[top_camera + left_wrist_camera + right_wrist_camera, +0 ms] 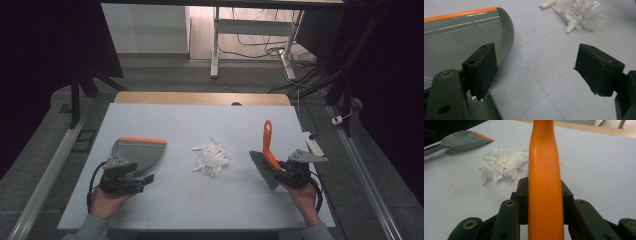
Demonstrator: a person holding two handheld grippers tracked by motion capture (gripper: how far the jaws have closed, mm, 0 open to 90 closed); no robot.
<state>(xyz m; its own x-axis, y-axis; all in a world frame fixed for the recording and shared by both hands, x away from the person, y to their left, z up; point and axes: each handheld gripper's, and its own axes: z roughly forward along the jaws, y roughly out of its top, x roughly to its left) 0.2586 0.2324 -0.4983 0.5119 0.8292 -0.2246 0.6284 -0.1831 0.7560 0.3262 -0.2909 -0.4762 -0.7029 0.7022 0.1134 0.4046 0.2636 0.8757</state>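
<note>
A grey dustpan [137,151] with an orange front lip lies flat at the left of the white table; it is also in the left gripper view [454,37]. My left gripper [145,178] sits at its near end, jaws open [534,60], with bare table between them and the left pad over the pan's toothed edge. A pile of white paper scraps [211,156] [576,12] [501,162] lies mid-table. My right gripper [282,170] [545,187] is shut on the orange handle of a brush [268,142] [545,170], whose grey bristles [264,170] point down toward the table.
The white tabletop [200,122] has a wooden strip [200,98] along its far edge. A white power strip [312,142] lies off the right edge. Beyond the table stand desk legs [215,45] and loose floor cables.
</note>
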